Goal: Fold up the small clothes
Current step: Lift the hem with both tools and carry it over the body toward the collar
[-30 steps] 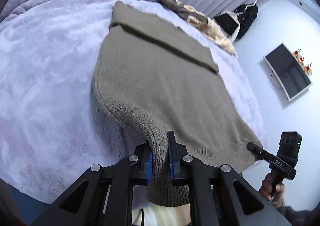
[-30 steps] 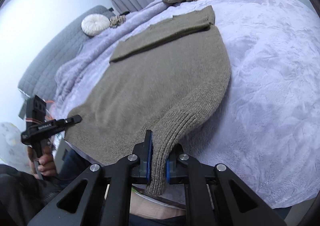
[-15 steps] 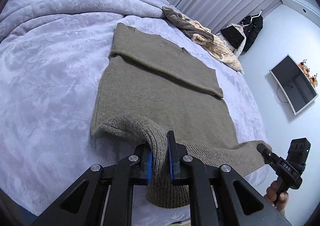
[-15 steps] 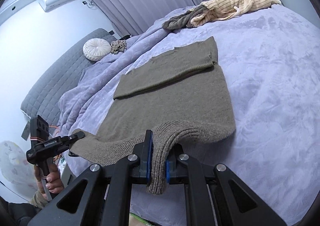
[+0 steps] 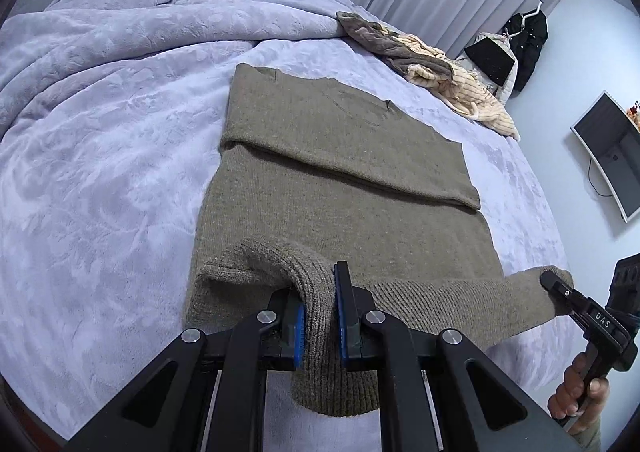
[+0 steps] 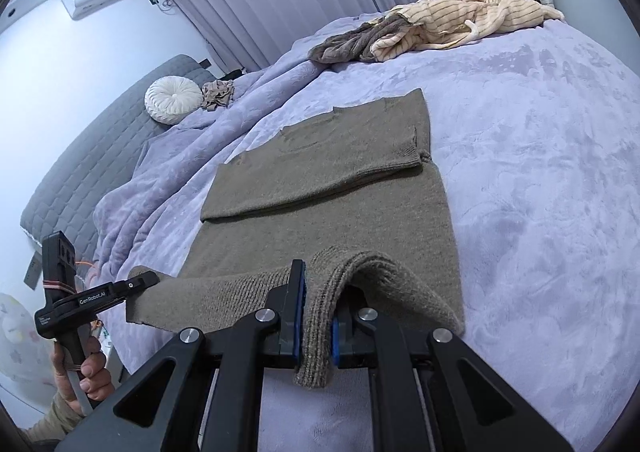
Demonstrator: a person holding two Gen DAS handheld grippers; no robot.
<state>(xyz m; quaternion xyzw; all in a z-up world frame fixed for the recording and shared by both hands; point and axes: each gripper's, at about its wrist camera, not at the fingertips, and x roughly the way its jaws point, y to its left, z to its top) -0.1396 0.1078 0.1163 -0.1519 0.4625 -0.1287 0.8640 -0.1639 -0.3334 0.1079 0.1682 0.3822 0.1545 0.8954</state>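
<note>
Your left gripper (image 5: 320, 316) has its blue pads pressed onto the ribbed hem of the olive-brown sweater (image 5: 344, 180), pinching a bunched fold of knit that hangs down below the jaws. Your right gripper (image 6: 316, 326) pinches the other hem corner the same way, with a short tail of ribbing drooping beneath its pads. Between the two grips the hem is lifted clear of the bed (image 5: 100, 140) and stretches as a band from one gripper to the other; in the left wrist view the right gripper shows at the far right edge with your hand (image 5: 580, 392) wrapped round its handle, and in the right wrist view the left gripper shows at the left edge, held by your other hand (image 6: 86, 372).

The rest of the sweater lies flat on the lavender blanket, in the middle of the bed, with its upper part already folded across as a band toward the far edge. The raised hem curls over the lower body of the garment, which is still resting on the blanket.

Near the far edge of the bed lies a heap of other clothes: a grey-brown piece (image 6: 352, 40) touching a cream striped one (image 6: 460, 18). At the headboard end sit a round white cushion (image 6: 174, 98) and, just beside it, a small crumpled beige cloth (image 6: 218, 92).
</note>
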